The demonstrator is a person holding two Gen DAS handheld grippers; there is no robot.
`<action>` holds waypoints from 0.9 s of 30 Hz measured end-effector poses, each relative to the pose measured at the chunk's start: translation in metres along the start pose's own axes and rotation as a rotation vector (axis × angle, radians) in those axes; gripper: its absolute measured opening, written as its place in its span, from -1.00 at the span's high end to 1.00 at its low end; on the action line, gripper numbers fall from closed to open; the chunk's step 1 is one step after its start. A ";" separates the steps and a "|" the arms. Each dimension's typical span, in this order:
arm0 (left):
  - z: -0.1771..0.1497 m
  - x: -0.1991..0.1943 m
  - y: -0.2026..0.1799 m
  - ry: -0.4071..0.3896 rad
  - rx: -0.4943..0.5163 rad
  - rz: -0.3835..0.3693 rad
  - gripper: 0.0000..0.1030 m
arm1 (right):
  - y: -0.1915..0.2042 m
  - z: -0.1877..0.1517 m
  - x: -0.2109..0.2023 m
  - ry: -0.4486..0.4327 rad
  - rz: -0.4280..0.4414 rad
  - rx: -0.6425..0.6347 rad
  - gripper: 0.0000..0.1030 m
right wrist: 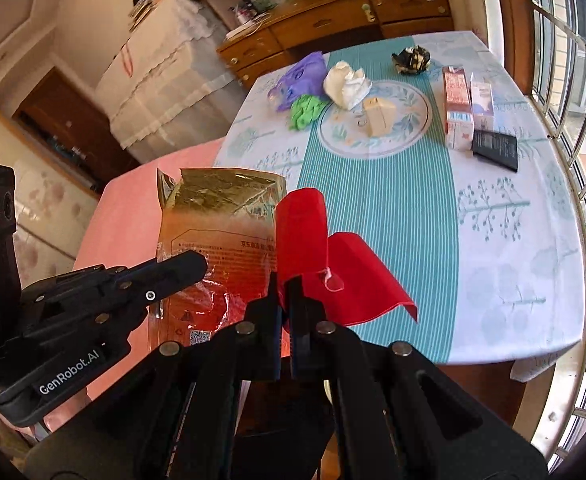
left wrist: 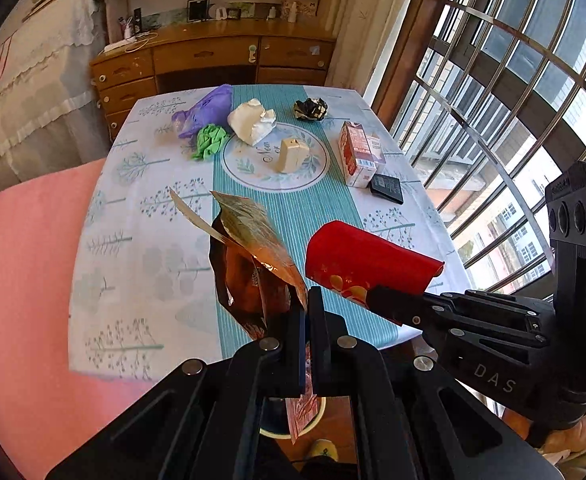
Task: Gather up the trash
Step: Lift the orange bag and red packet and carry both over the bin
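Both my grippers are clamped on trash, held above the near edge of the table.

My left gripper (left wrist: 307, 304) has its jaws pinched tight on a gold foil bag (left wrist: 253, 256), which stands up from the fingers; my right gripper (right wrist: 285, 300) is closed the same way on a curled red envelope (right wrist: 333, 268). On the tablecloth (left wrist: 141, 240) beyond lie a purple bag (left wrist: 207, 110), green bag (left wrist: 209, 142), white crumpled paper (left wrist: 253, 120), black wad (left wrist: 311, 109), cream carton (left wrist: 291, 154), pink cartons (left wrist: 357, 154) and a black box (left wrist: 387, 188).
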State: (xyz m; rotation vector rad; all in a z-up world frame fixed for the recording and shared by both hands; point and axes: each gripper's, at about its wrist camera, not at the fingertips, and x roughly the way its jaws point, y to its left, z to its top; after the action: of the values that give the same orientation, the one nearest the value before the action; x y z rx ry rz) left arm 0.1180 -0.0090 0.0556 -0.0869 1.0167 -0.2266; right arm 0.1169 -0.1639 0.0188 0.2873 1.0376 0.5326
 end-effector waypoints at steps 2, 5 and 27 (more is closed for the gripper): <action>-0.024 -0.008 -0.008 0.012 -0.023 0.009 0.98 | -0.001 -0.020 -0.006 0.029 0.020 -0.008 0.99; -0.052 -0.017 -0.017 0.034 -0.035 0.021 0.98 | -0.003 -0.048 -0.011 0.059 0.041 -0.007 0.99; -0.194 0.092 0.001 0.271 0.023 -0.021 0.98 | -0.056 -0.206 0.098 0.220 -0.079 0.232 0.99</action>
State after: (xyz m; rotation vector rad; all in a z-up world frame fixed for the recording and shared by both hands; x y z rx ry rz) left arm -0.0001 -0.0223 -0.1230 -0.0470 1.2827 -0.2740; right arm -0.0077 -0.1620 -0.1800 0.3969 1.3227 0.3783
